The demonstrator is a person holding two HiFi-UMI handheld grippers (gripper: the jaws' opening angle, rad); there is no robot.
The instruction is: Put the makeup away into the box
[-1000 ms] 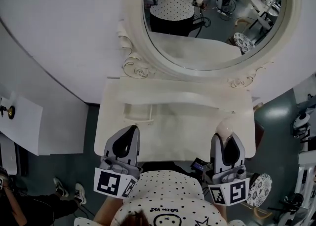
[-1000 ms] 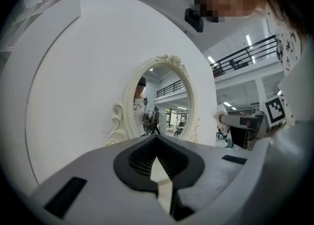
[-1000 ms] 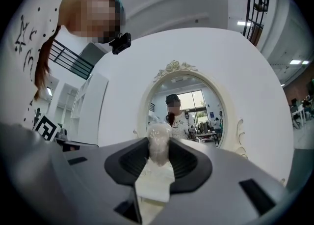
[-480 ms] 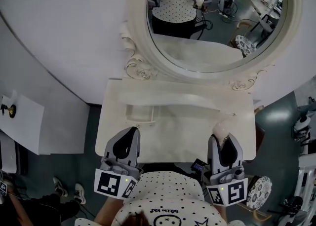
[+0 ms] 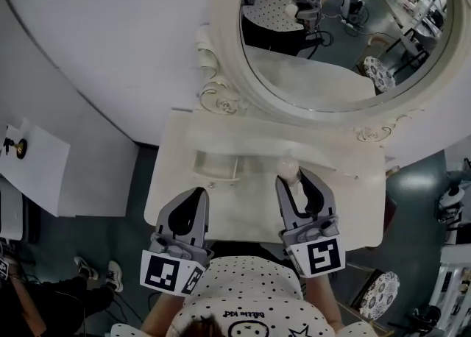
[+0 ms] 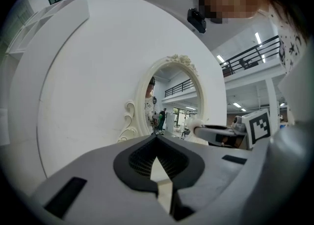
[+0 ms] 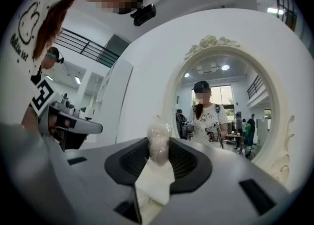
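Note:
A shallow clear box sits on the cream dressing table, toward its back left. My right gripper is shut on a pale, rounded makeup piece that sticks out past its tips, a little right of the box and over the table's middle. In the right gripper view the piece looks translucent and stands upright between the pads of the right gripper. My left gripper hovers at the table's front left edge, shut with nothing in it; the left gripper shows its tips meeting.
A large oval mirror in an ornate cream frame stands behind the table against a white curved wall. Grey floor drops away on both sides of the table. A white cabinet stands at the far left.
My right gripper has swung left with the makeup piece, from the table's right side toward its middle, close to the box. The left gripper has stayed put.

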